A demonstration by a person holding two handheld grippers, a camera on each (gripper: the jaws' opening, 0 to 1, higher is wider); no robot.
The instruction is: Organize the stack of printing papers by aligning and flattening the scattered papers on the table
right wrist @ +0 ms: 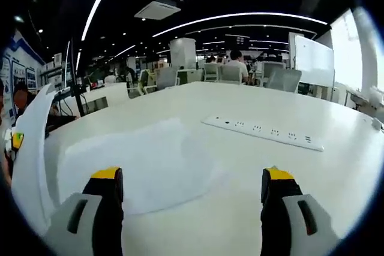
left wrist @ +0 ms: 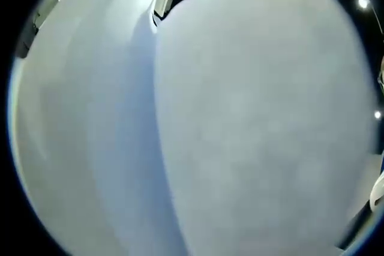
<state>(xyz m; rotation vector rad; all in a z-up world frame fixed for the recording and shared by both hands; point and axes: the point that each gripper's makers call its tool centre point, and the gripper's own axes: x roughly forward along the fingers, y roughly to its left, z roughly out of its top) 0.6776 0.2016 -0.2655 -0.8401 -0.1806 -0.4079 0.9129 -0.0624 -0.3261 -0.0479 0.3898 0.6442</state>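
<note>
In the left gripper view, white paper sheets (left wrist: 240,124) stand directly before the left claw and close the way ahead; one sheet overlaps another along a fold left of centre.

In the right gripper view, the right claw (right wrist: 191,199) is wide apart, and the desk (right wrist: 336,166) between and beyond its jaws is open. Flat paper (right wrist: 150,163) lies just ahead, slightly left. Farther ahead to the right, a long power strip (right wrist: 264,132) crosses the desk. At the far left, a raised curved sheet (right wrist: 33,148) blocks that side.
</note>
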